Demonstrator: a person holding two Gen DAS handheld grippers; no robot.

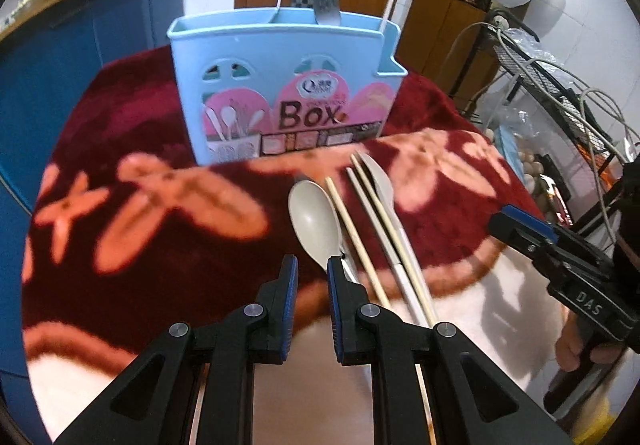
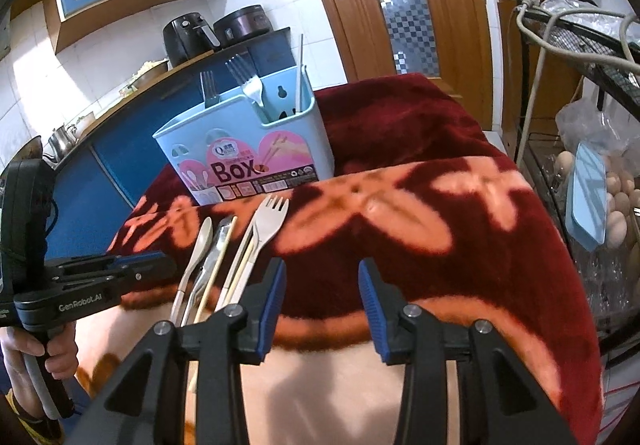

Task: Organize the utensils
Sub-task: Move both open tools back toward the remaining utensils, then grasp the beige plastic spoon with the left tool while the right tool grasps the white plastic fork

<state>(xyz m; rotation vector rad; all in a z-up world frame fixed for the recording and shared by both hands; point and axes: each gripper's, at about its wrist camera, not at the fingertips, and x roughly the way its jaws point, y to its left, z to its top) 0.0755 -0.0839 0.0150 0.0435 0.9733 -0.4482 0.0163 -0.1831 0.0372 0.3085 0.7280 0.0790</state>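
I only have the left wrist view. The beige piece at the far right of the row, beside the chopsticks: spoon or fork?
Observer: It's a beige fork. The right wrist view shows its tines, pointing toward the blue box.
Operator: And the metal thing standing in that box?
Observer: There are two metal forks, both tines up.
Operator: Is the other hand carrying anything?
Observer: No. The right tool has its jaws apart with nothing between them, above the red blanket, to the right of the fork.
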